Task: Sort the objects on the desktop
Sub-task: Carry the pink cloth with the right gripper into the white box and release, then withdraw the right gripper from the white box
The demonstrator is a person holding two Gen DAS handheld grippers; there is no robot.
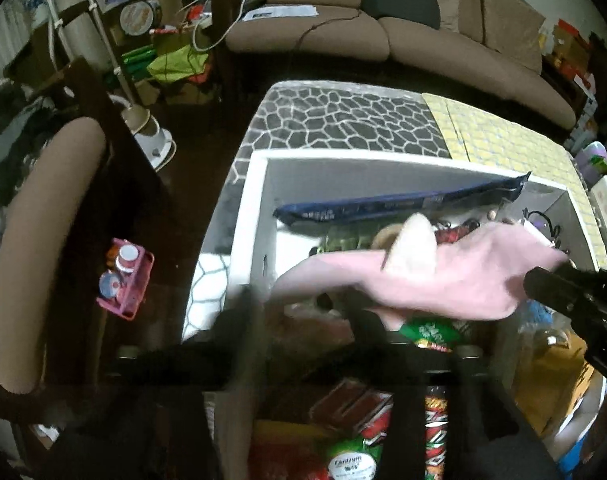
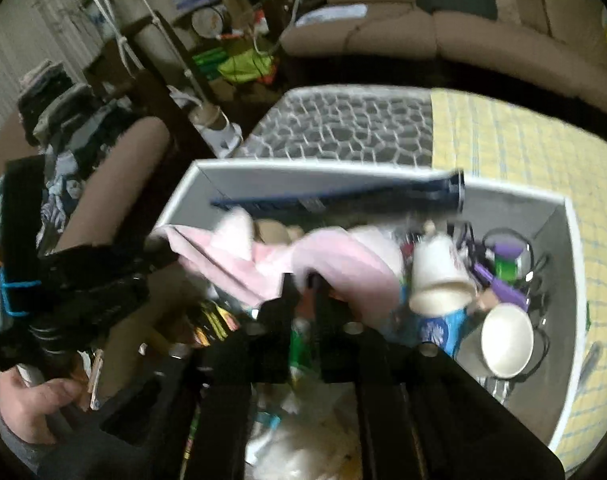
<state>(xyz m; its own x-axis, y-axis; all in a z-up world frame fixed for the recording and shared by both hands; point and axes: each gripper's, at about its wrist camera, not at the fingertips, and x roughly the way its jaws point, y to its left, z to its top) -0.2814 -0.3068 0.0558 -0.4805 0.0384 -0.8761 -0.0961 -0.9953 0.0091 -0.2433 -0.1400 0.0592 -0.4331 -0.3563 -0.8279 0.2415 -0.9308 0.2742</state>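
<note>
Work area: a white box (image 1: 343, 157) stands on the surface (image 1: 343, 116), which carries a stone-pattern cover and a yellow checked cloth (image 1: 503, 140).

Contents of the box: a pink cloth (image 1: 443, 276) is draped across the middle, over the other items. A long blue packet (image 1: 383, 202) leans along the far wall. Two white cups (image 2: 439, 276) lie at the right end among dark cables, and snack packets fill the near side.

Left tool (image 1: 303, 304): above the near left part of the box, pointing steeply down, fingers wide apart, nothing pinched.

Right tool (image 2: 303, 292): above the box middle, fingers a narrow gap apart, the cloth edge just beyond the tips, nothing visibly clamped.

A hand (image 2: 31, 404) holds the left tool's grip. The pictures are motion-blurred.
</note>
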